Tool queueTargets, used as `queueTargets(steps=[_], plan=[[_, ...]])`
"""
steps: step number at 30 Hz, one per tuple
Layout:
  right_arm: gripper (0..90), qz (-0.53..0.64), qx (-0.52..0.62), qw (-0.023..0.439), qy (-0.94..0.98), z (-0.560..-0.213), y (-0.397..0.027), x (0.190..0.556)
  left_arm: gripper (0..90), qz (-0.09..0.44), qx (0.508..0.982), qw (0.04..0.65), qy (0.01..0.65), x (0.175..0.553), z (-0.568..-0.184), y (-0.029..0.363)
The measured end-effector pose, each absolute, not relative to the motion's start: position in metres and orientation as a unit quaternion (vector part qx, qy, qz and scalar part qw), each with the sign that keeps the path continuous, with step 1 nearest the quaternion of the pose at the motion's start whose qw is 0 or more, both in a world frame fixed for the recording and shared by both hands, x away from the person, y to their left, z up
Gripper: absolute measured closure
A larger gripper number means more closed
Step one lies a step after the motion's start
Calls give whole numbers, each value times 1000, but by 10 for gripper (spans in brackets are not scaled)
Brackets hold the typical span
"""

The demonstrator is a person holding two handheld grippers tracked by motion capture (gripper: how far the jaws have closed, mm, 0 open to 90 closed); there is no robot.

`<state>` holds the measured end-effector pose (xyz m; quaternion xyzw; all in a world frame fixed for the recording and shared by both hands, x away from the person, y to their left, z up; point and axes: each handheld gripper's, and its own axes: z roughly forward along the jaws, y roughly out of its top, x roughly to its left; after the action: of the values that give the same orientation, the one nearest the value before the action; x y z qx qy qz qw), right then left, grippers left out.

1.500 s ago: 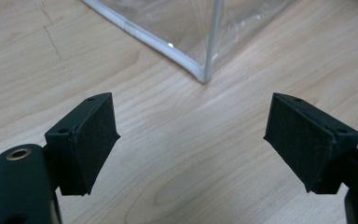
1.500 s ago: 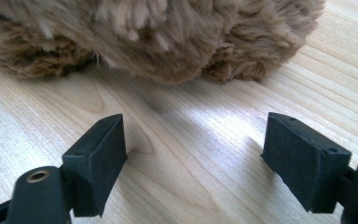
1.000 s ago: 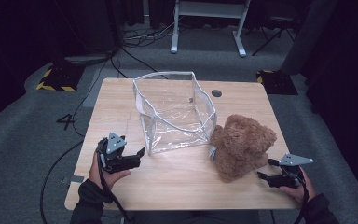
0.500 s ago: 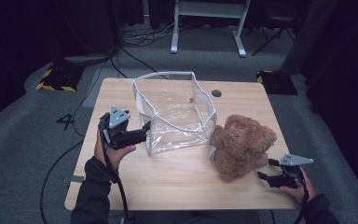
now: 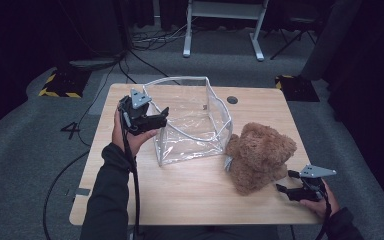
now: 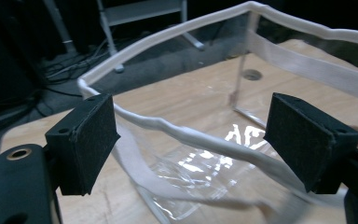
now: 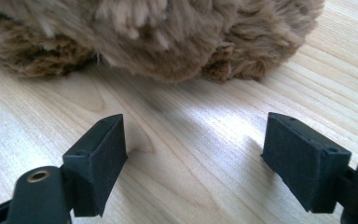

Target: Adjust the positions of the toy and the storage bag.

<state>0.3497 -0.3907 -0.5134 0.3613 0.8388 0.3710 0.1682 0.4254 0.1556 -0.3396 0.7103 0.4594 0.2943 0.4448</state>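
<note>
Table (image 5: 190,195) of light wood bearing a clear bag (image 5: 192,120) mid-top and a brown teddy bear (image 5: 257,155) beside it. My left gripper (image 5: 152,120), jaws apart, straddles the bag's white rim; my right gripper (image 5: 287,182), jaws apart, rests near the bear.

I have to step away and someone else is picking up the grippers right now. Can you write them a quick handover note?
Left gripper: jaws open, raised at the near left rim of the clear plastic bag, the white rim running between the jaws, not yet clamped.
Right gripper: jaws open, low over the wooden table at its near right corner, pointing at the brown teddy bear, not touching it.
Bag stands open mid-table, with nothing visible inside. Bear lies on the table to its right, against the bag's near right corner.
Done: nothing gripped.
Left, probably: grip the rim, pick up the bear, put it in the bag.
</note>
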Motion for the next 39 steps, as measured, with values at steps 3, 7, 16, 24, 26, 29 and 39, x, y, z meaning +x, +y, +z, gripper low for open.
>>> queueTargets(steps=[3,7,16,24,26,29,39], plan=[[244,375,355,164,840,-512,-394,348,178,284,712,433,475,441,-345,158],[242,409,355,164,824,-499,-399,344,178,289,711,419,485,452,-350,156],[196,466,312,200,804,-449,-375,330,165,285,719,393,498,468,-357,150],[181,472,281,183,816,-440,-335,346,149,243,716,401,516,480,-364,153],[167,468,274,178,821,-440,-329,349,133,227,716,406,521,485,-365,154],[154,467,267,179,824,-438,-320,353,128,206,726,406,516,489,-365,155],[120,434,231,175,853,-443,-292,363,205,154,735,425,505,494,-370,152]])
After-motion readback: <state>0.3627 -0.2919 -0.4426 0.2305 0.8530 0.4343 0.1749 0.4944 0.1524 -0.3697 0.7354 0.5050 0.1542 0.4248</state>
